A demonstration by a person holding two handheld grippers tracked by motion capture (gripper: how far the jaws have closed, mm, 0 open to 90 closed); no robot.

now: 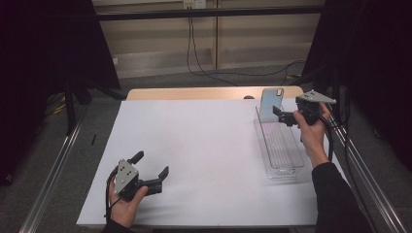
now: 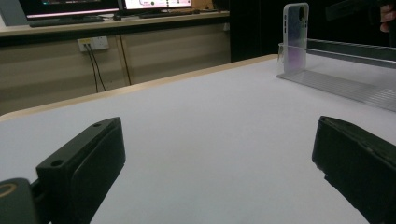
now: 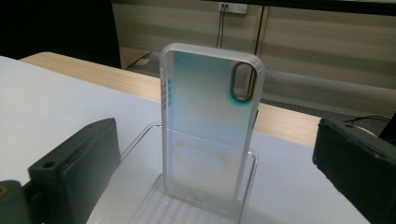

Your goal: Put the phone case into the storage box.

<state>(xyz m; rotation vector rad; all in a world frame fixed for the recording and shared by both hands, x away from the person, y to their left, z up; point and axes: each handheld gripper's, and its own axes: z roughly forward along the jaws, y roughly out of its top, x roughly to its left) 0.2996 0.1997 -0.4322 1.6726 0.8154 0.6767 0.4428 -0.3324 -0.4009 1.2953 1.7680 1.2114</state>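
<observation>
A translucent phone case (image 1: 271, 103) with an iridescent sheen stands upright at the far end of a clear ribbed plastic tray (image 1: 282, 145) on the right of the white table. My right gripper (image 1: 282, 115) hovers just right of the case, open, its jaws apart and pointing at it. In the right gripper view the case (image 3: 211, 126) stands ahead between the two black jaws, untouched, its camera cut-out at upper right. My left gripper (image 1: 150, 164) rests open near the table's front left, nothing between its jaws. From the left gripper view, the case (image 2: 295, 35) and tray (image 2: 345, 84) appear far off.
The white table sheet (image 1: 194, 145) spreads wide between the two hands. A wooden table edge (image 1: 194, 93) runs along the back. Black cables (image 1: 199, 63) hang from a wall socket behind. Metal rails (image 1: 53, 170) flank the table.
</observation>
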